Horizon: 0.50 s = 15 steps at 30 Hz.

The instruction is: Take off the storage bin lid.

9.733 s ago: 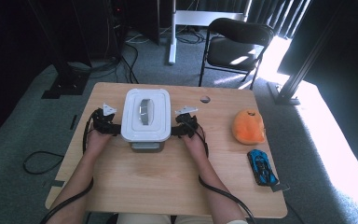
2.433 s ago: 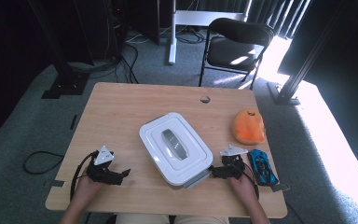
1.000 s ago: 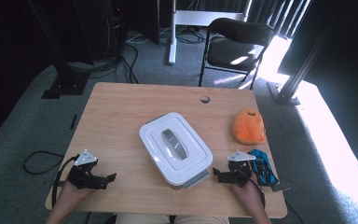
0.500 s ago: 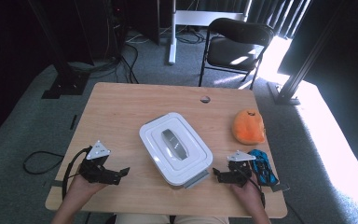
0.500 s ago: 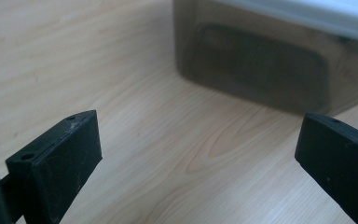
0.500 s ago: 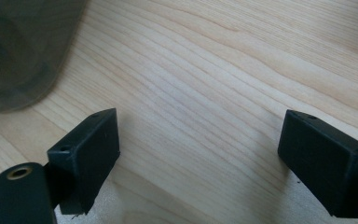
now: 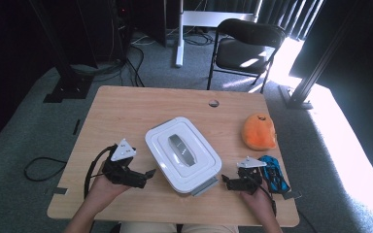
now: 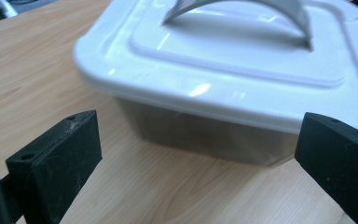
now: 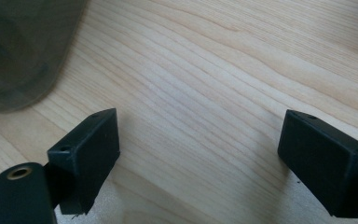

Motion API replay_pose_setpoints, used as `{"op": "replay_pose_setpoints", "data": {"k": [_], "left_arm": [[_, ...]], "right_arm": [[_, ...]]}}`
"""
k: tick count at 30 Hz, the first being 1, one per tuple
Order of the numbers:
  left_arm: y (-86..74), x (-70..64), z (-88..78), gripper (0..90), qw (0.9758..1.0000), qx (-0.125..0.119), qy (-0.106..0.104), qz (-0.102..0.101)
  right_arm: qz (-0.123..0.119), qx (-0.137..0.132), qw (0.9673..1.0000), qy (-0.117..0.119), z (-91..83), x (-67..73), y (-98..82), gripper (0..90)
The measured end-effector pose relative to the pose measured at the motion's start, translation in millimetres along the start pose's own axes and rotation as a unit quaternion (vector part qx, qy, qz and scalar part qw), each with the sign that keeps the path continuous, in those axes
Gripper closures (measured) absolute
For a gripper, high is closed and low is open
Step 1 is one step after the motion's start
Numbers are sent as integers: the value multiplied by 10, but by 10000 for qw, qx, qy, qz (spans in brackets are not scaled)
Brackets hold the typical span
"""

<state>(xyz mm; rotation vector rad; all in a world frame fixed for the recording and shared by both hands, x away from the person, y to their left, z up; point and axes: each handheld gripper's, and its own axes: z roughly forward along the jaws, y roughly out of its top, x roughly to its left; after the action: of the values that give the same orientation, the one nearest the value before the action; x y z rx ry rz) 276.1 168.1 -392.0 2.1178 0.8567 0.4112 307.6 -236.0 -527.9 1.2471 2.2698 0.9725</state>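
A white lidded box (image 7: pixel 183 154) with a grey handle (image 7: pixel 181 149) sits turned at an angle in the middle of the wooden table (image 7: pixel 126 111). My left gripper (image 7: pixel 147 175) is open just left of the box and points at its side wall. In the left gripper view the box (image 8: pixel 233 70) is close ahead, beyond the open jaws. My right gripper (image 7: pixel 225 182) is open near the box's front right corner, where a grey latch (image 7: pixel 204 187) sticks out. The right gripper view has bare wood between the jaws and a grey translucent corner (image 9: pixel 18 51) at the upper left.
An orange cap-like object (image 7: pixel 259 131) lies at the right of the table. A blue toy car (image 7: pixel 274 174) rests beside my right hand. A cable hole (image 7: pixel 214 103) is near the far edge. A black folding chair (image 7: pixel 245 46) stands beyond the table.
Since 9.7 s ago the box has come nearer and turned, and both grippers have let go of it. In the last second my left gripper moved right, close to the box; the right one stayed.
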Motion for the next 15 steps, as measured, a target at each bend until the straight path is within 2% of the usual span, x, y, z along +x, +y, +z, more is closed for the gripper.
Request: {"op": "replay_pose_setpoints", "data": {"k": [6, 15], "left_arm": [[118, -85, 126, 10, 9999, -59, -150, 18], [328, -230, 334, 9, 9997, -67, -226, 89]], "right_arm": [[-1, -2, 10000, 0, 0, 0, 0, 122], [6, -3, 10000, -8, -1, 2, -1, 123]]}}
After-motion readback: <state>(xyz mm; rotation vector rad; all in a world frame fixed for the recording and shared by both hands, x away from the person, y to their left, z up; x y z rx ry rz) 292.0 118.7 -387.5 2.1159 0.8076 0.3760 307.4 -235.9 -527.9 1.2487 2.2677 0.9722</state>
